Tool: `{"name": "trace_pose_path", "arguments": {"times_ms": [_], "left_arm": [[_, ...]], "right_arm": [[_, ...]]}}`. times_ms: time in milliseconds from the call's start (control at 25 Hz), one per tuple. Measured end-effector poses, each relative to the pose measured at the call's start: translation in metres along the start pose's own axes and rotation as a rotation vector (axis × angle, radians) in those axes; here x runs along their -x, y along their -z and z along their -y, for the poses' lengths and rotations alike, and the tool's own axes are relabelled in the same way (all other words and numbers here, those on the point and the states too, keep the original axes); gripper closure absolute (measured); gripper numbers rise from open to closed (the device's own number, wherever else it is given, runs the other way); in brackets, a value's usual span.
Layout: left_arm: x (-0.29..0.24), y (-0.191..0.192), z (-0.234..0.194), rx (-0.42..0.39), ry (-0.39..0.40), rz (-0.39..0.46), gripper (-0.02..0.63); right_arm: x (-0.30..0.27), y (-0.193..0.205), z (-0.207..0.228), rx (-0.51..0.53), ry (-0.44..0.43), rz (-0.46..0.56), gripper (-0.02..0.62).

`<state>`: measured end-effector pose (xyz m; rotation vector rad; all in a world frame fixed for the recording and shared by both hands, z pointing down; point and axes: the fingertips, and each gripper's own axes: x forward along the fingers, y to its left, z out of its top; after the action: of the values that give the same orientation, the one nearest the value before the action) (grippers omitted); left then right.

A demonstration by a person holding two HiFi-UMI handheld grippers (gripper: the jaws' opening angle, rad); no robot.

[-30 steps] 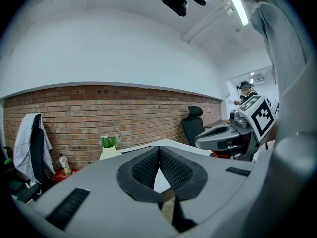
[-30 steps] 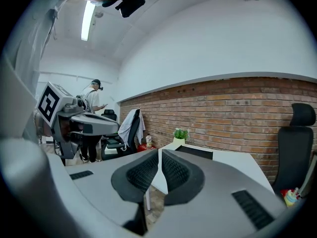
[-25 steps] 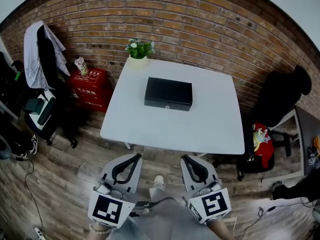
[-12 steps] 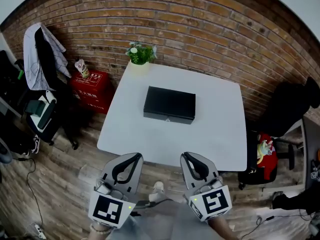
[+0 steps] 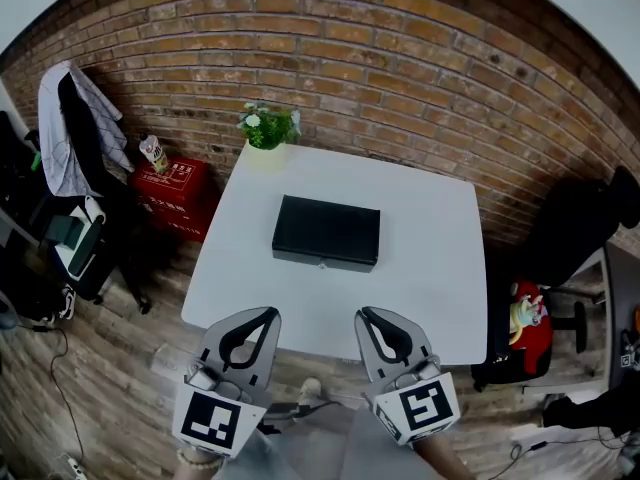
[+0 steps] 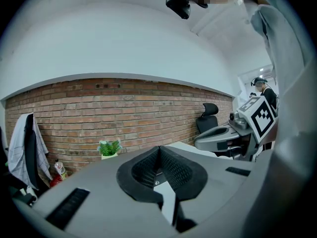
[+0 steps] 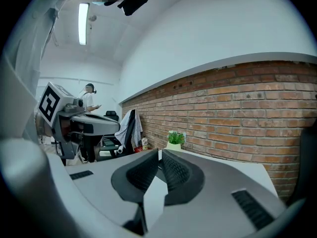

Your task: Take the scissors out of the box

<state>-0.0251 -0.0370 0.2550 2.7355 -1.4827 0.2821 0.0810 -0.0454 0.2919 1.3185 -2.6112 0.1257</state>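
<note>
We find the left gripper (image 5: 262, 318) held short of the near edge of the table (image 5: 430, 298), jaws closed tip to tip on nothing. We judge it carried so because the box (image 5: 327, 232), black, lid shut, lying at the table's middle, is not yet within reach; the scissors are nowhere visible and we judge them inside it. The right gripper (image 5: 372, 320), just beside the left, is likewise closed and empty. Only the head view shows box and table whole, while the gripper views alone confirm the pads (image 6: 173, 167) meeting and show the potted plant (image 6: 109, 147) at the far left corner from the side, against the brick wall (image 5: 400, 58).
</note>
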Motion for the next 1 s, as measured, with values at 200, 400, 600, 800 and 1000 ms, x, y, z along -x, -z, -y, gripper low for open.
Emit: {"name": "trace_pose_path", "arguments": {"times_ms": [200, 400, 600, 800, 1000], "left_arm": [[-0.018, 0.0, 0.004, 0.003, 0.01, -0.008, 0.591], [-0.027, 0.003, 0.006, 0.005, 0.014, -0.028, 0.591], [-0.033, 0.007, 0.005, 0.001, 0.017, -0.041, 0.591], [-0.04, 0.012, -0.001, 0.0, 0.029, -0.052, 0.591], [-0.053, 0.022, -0.011, 0.013, 0.053, -0.067, 0.591]], "right_arm": [[-0.005, 0.003, 0.011, -0.02, -0.003, 0.0, 0.545], [-0.012, 0.004, 0.018, -0.042, 0.006, 0.007, 0.545], [-0.019, 0.012, 0.023, -0.052, 0.01, -0.004, 0.545], [-0.029, 0.024, 0.029, -0.069, 0.036, -0.033, 0.543], [-0.041, 0.037, 0.037, -0.074, 0.066, -0.067, 0.545]]}}
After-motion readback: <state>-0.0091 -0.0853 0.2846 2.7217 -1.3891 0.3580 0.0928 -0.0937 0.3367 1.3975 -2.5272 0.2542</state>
